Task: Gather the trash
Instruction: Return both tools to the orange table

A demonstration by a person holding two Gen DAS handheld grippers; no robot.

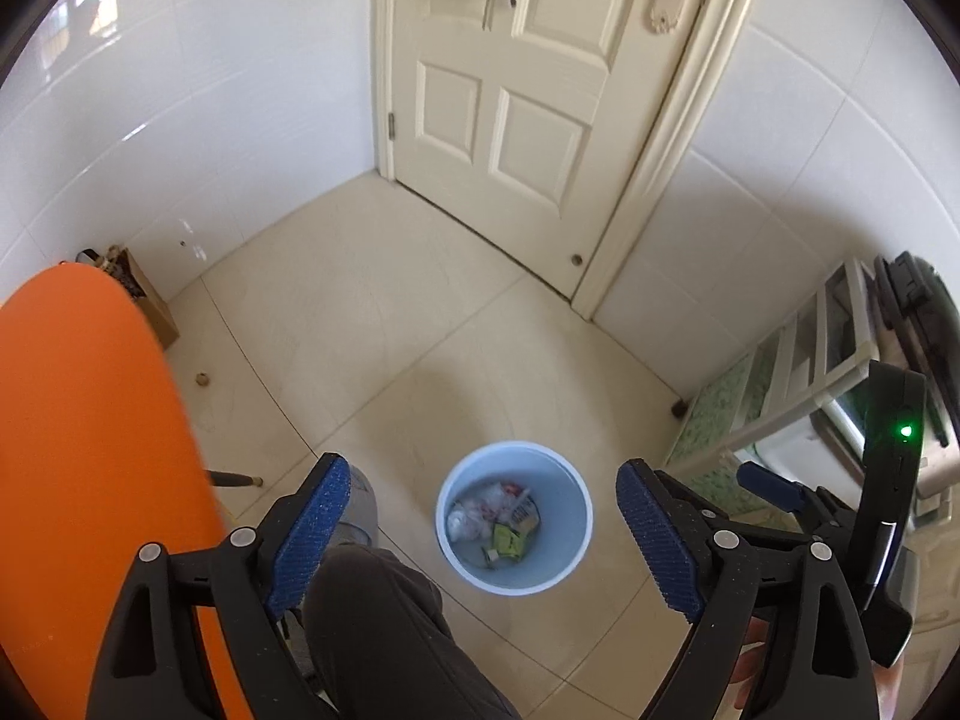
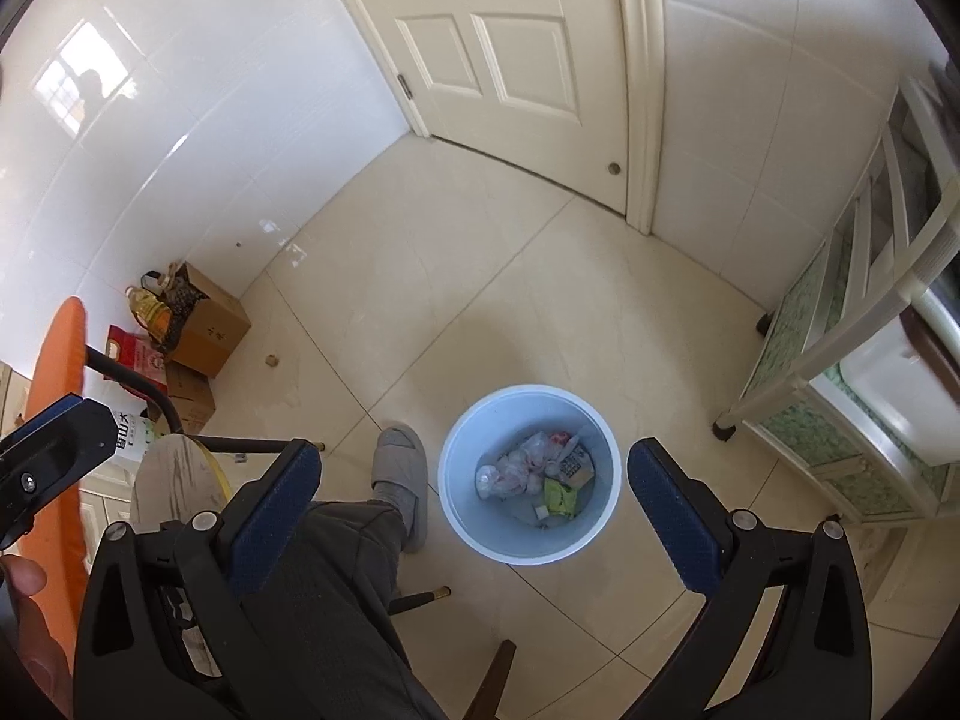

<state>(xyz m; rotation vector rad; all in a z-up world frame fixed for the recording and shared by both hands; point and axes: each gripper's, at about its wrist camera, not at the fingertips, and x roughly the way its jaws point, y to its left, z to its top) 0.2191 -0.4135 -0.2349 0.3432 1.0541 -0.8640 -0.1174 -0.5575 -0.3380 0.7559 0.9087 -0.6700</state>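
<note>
Far left, the flat orange tabletop fills the edge of the left wrist view, and nothing on the visible part of it looks like rubbish. Next along is the left gripper, its blue-padded tongs spread wide with nothing between them. Straight ahead and below, in the gap between those pads, stands the round pale-blue plastic waste bin on the cream tiled floor, upright and open-topped. In it lies the trash: crumpled white plastic bags and a green wrapper, settled at the bottom. To the right is the right gripper, also wide apart and empty, with the bin framed just as centrally below it. So neither tool is clearly nearer; the bin lies forward and down from both. The bin is round, so its axis runs vertically and a rim grab would probably work from either side. One small brown scrap sits well left on the floor, though it is too tiny to identify.
</note>
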